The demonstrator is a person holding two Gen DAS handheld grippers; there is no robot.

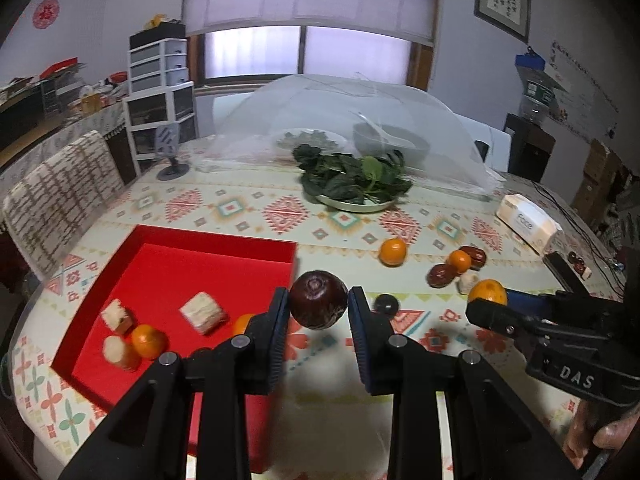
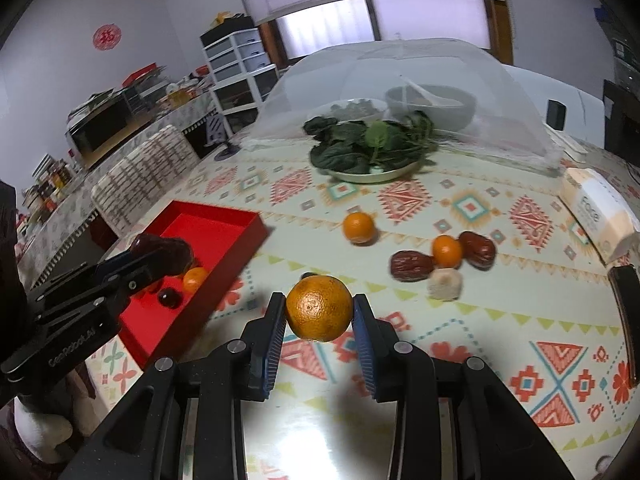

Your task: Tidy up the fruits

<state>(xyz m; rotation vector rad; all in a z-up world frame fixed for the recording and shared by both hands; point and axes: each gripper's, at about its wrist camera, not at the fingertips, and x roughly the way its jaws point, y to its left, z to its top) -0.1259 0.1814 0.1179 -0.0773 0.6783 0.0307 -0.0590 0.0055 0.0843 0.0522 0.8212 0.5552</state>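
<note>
1. Right now my left gripper [image 1: 319, 307] pinches a dark red fruit [image 1: 318, 305] just beside the red tray [image 1: 218, 236] edge; round skin could slip from the pads.
2. My right gripper [image 2: 319, 309] clamps an orange [image 2: 319, 308] above the table [image 2: 460, 320].
3. Both heading trayward, I risk the grippers colliding or knocking loose fruit.

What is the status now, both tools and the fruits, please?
Left tool shut on dark red fruit, near red tray edge. Right tool shut on orange, above table. Path clear.
</note>
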